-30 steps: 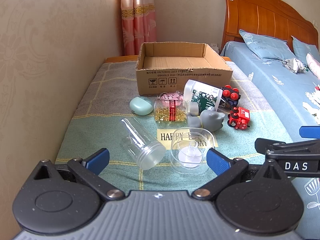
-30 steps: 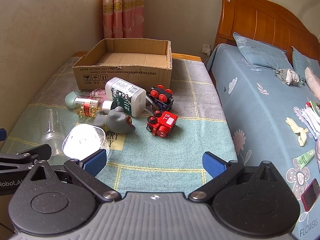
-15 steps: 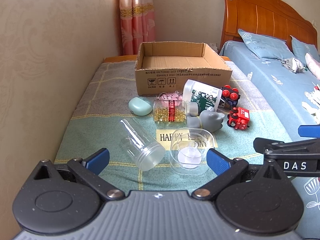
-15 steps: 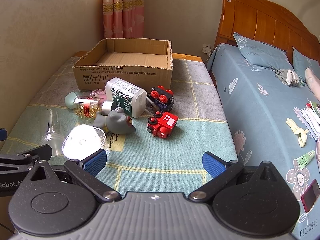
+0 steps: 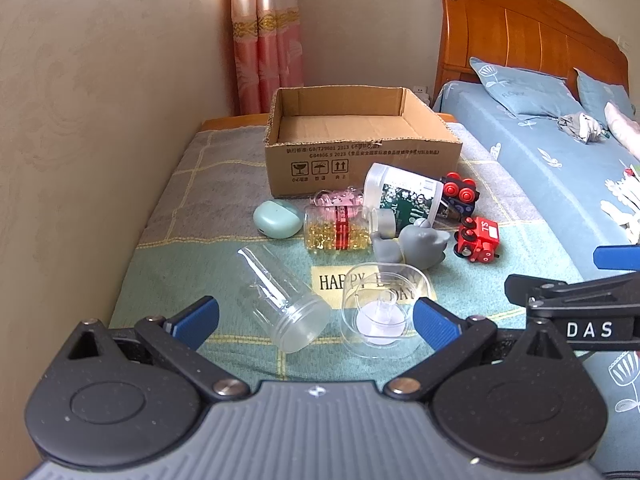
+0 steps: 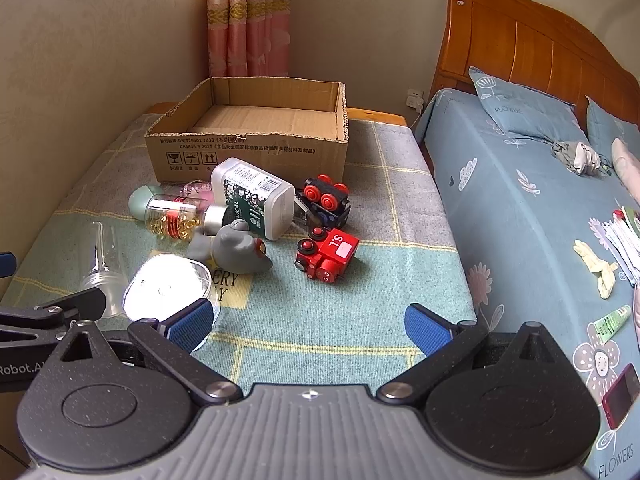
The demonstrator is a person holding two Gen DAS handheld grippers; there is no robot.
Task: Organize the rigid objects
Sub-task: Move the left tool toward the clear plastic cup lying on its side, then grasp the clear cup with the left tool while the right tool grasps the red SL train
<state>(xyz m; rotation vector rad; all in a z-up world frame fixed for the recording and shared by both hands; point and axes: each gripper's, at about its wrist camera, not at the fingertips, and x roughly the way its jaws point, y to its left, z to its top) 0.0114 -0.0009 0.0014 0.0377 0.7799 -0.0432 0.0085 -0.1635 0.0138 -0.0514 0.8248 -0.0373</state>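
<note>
An open cardboard box (image 5: 362, 148) stands empty at the back of a checked blanket; it also shows in the right wrist view (image 6: 256, 132). In front of it lie a clear jar (image 5: 280, 300), a clear square cup (image 5: 382, 312), a capsule bottle (image 5: 340, 232), a mint case (image 5: 277, 220), a white bottle (image 5: 404, 198), a grey toy (image 5: 416, 246), a red toy train (image 6: 326, 256) and a dark toy car (image 6: 326, 200). My left gripper (image 5: 316, 320) is open above the jar and cup. My right gripper (image 6: 308, 324) is open and empty, short of the red train.
A wall (image 5: 100, 120) runs along the left. A bed with blue bedding (image 6: 540, 208) and a wooden headboard (image 6: 540, 52) lies to the right, with small items on it. A pink curtain (image 6: 248, 20) hangs behind the box.
Both grippers have moved slightly; the scene shifts a little in both views. No object has moved and both stay open.
</note>
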